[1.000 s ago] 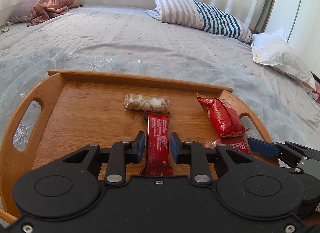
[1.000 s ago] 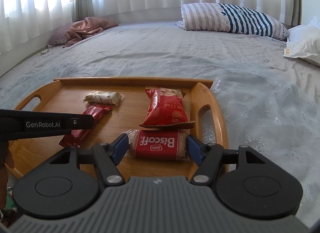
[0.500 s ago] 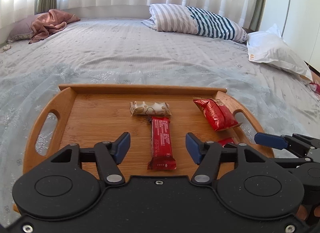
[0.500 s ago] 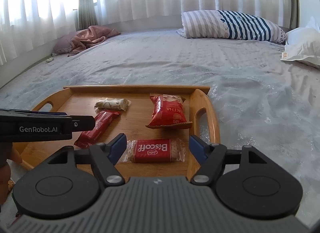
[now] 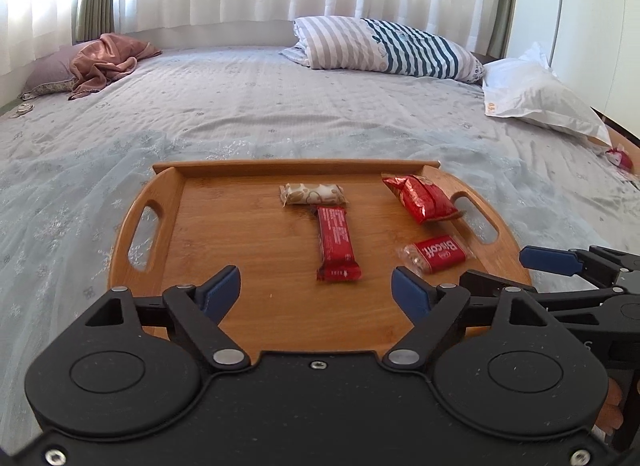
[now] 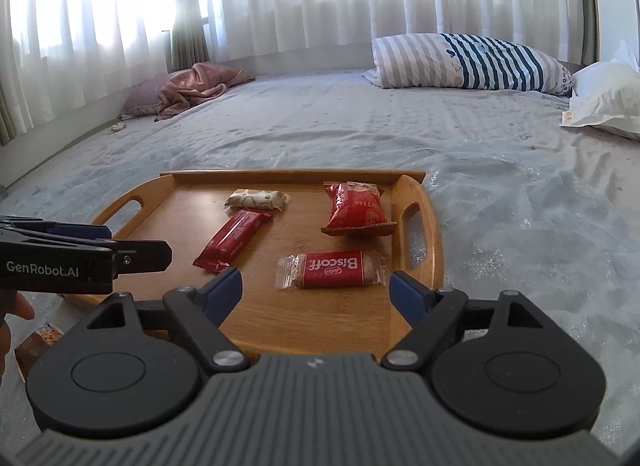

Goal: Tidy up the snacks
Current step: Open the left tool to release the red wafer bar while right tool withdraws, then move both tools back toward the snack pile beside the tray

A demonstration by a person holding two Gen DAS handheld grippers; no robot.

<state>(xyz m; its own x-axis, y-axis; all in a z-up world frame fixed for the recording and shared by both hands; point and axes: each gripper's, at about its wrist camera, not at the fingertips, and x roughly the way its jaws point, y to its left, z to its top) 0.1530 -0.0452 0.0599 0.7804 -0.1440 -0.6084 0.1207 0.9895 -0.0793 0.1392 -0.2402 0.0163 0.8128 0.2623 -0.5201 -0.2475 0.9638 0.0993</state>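
Four snacks on a wooden tray (image 5: 160, 201) set on a bed (image 5: 280, 117). Nearest the right gripper (image 6: 316, 286): a Biscoff biscuit pack (image 6: 332, 264), red label with clear crimped ends, lying flat and crosswise near the tray's front right corner. Left of it, a long red bar (image 5: 336, 244), glossy, running front to back in the left wrist view, its far end touching or just short of a cream wafer pack (image 5: 312, 193) that lies crosswise. Off toward the right handle, a red foil bag (image 5: 420, 197), puffed and crinkled, tilted a little.

Both grippers spread wide and empty: the left gripper (image 5: 316, 292) hanging over the tray's front edge in line with the red bar, the right one over the front edge in line with the biscuit pack. Neither touching anything.

Judged as a pause between placements, with the items on the tray but not lined up. For tidy work: come down low and level, straddle one pack across its narrow width, and close gently (foil slips, and biscuits crack under a hard squeeze). Best to shift the red bar clear of the wafer before turning either, so one does not drag the other. Keep the two grippers well apart over the tray to avoid knocking fingers. Beyond, a striped pillow (image 5: 384, 49) and a white bag (image 5: 536, 97).
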